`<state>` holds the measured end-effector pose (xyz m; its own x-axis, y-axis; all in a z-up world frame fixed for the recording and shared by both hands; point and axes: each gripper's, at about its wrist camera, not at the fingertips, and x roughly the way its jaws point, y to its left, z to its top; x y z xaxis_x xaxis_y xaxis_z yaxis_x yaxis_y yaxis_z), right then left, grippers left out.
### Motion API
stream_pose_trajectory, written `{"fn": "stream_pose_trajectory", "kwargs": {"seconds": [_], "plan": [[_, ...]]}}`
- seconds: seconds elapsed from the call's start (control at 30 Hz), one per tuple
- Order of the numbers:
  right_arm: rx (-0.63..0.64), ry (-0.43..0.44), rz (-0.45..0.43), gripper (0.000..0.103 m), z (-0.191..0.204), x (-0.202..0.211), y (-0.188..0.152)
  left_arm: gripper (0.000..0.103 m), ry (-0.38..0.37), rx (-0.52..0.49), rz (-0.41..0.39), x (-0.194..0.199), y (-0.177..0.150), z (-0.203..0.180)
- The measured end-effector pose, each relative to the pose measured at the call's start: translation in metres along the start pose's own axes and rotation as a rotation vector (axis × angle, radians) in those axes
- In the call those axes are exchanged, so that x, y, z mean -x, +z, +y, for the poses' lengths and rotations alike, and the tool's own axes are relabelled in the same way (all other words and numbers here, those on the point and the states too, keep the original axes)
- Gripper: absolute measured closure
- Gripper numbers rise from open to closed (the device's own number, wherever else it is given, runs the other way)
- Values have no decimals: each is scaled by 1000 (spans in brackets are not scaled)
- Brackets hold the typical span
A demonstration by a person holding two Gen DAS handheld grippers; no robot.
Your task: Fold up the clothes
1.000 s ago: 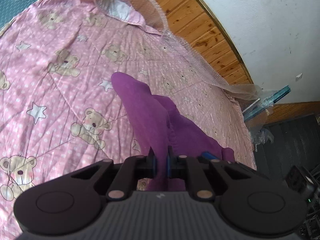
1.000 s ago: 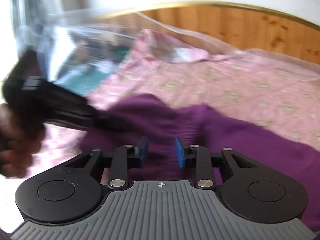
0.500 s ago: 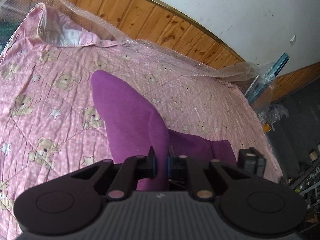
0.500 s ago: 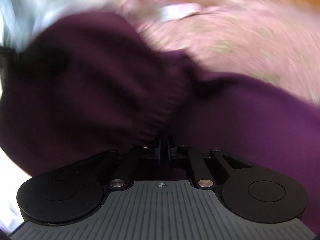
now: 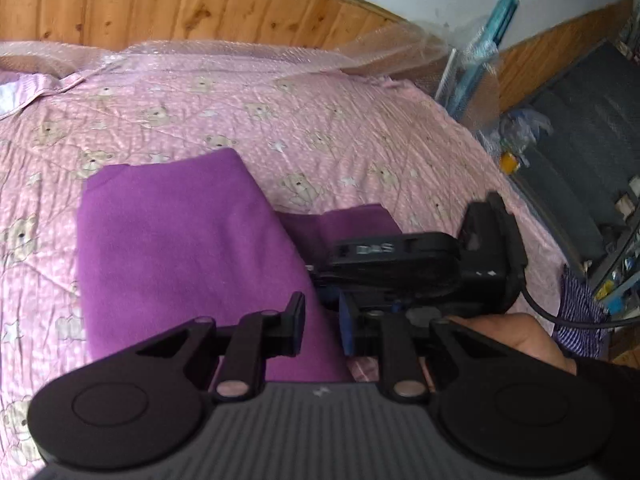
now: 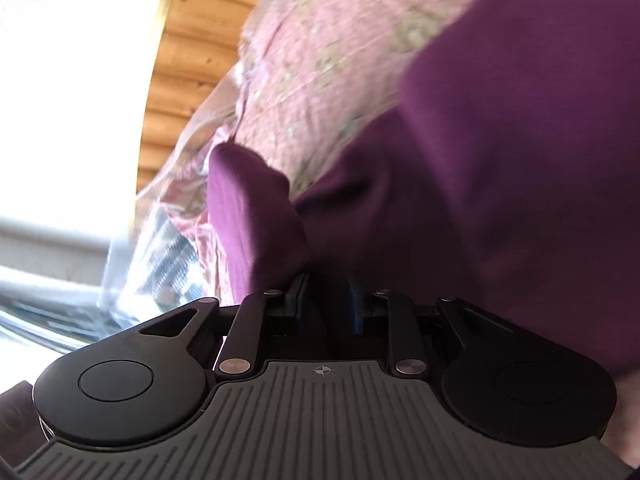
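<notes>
A purple garment (image 5: 180,240) lies folded flat on the pink bear-print quilt (image 5: 320,120). My left gripper (image 5: 322,322) hovers over its near right edge. Its jaws are opening, with purple cloth showing in the gap and the pads off it. My right gripper (image 5: 320,280) comes in from the right, held by a hand (image 5: 520,340), its tips at the same edge of the garment. In the right wrist view the right gripper (image 6: 326,304) is rolled sideways and its jaws are opening. The purple cloth (image 6: 500,160) bunches just ahead of its fingertips, blurred.
A wooden headboard (image 5: 200,4) runs along the far side, with a bubble-wrap sheet (image 5: 240,52) draped over the quilt's far edge. A teal frame (image 5: 480,60), dark flooring and clutter (image 5: 580,160) and a striped cloth (image 5: 580,312) lie past the bed's right edge.
The left gripper held a raised fold of the garment pinched; now the garment lies flat and the jaws have parted. The right gripper swung across, rolled, closed on cloth and has now parted.
</notes>
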<state>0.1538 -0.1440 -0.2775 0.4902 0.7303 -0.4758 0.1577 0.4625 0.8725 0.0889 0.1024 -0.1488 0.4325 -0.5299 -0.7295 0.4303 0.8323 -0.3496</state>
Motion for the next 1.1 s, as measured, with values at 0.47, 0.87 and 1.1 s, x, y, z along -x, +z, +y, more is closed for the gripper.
{"fn": "stream_pose_trajectory", "kwargs": {"seconds": [0.47,0.87,1.1], "plan": [[103,-84,-9,58,18,-10,-25,83,83,103,-17,-37,57,107],[289,-177,-67,59,49,6,-37,79,117,128,38,-55,35,136],[304,-227,2,87,51,-38,-42,99,154,217,34,-54,22,173]]}}
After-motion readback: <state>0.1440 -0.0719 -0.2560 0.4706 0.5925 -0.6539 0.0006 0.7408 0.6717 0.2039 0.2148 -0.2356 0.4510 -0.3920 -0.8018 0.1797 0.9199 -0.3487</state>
